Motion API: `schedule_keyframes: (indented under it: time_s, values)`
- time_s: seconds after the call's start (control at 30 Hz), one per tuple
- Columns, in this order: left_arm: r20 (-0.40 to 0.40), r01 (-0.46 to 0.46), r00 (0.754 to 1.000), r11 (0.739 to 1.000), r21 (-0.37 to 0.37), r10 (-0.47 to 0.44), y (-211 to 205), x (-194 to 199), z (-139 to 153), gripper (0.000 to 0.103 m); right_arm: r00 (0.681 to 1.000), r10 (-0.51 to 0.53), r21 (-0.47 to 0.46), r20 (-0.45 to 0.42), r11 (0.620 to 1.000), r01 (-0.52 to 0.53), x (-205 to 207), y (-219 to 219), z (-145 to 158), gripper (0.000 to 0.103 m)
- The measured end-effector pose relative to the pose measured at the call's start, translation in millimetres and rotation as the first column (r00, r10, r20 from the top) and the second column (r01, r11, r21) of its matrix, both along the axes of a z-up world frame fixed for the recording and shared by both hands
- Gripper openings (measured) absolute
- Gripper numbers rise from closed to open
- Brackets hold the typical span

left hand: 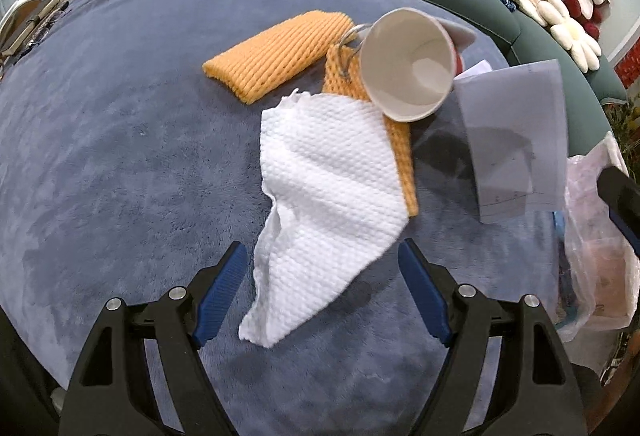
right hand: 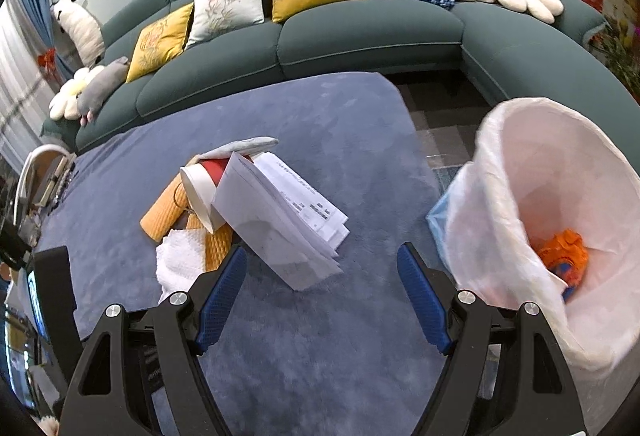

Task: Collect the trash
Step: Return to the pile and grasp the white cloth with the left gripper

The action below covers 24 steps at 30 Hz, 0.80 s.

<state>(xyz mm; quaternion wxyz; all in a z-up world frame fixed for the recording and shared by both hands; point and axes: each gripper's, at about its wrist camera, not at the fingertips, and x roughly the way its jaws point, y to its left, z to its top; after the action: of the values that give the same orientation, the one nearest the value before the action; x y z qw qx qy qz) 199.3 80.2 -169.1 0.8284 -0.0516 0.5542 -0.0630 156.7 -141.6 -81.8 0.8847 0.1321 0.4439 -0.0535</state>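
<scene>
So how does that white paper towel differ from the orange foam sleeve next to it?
The paper towel is white, thin and crumpled, with a dimpled surface; the foam sleeve is orange, thicker and ribbed like netting. The towel lies nearest the left tool, the sleeve farther back. Both lie loose on the blue rug.

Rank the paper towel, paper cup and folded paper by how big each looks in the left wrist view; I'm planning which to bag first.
1. Paper towel, clearly largest, though it lies nearest the camera.
2. Folded paper and paper cup: close in apparent size, the paper slightly bigger; too unsure to rank.
</scene>
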Motion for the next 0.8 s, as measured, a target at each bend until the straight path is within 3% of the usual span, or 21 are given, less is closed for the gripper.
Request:
schedule_keyframes:
  time_s: [0.33, 0.47, 0.57, 0.7, 0.73, 0.8]
  values:
    - [0.025, 0.044, 0.999, 0.999, 0.017, -0.044, -0.6, 9.0, -9.6, 0.07, 0.998, 0.048, -0.013, -0.043, 0.999, -0.049, 35.4, 13.3, -23.3, 0.075]
    - [0.028, 0.059, 0.998, 0.998, 0.003, -0.059, 3.2, 10.7, -7.2, 0.053, 0.996, 0.064, -0.014, -0.058, 0.998, -0.065, 45.6, 19.7, -31.1, 0.075]
    - [0.02, 0.063, 0.998, 0.998, -0.011, -0.063, 4.2, 12.6, -5.5, 0.034, 0.995, 0.072, -0.004, -0.064, 0.997, -0.073, 46.8, 26.1, -34.8, 0.07]
    - [0.005, 0.059, 0.998, 0.998, -0.028, -0.059, 8.9, 13.8, -4.2, 0.014, 0.993, 0.089, -0.001, -0.08, 0.996, -0.09, 43.8, 33.4, -36.5, 0.046]
    - [0.006, 0.06, 0.998, 0.998, -0.025, -0.06, 6.9, 13.8, -3.2, 0.012, 0.992, 0.092, 0.001, -0.084, 0.996, -0.092, 42.2, 34.6, -36.4, 0.042]
    - [0.017, 0.065, 0.998, 0.998, -0.018, -0.065, 6.7, 11.3, 1.7, 0.01, 0.992, 0.093, 0.013, -0.088, 0.996, -0.093, 37.9, 35.2, -34.8, 0.023]
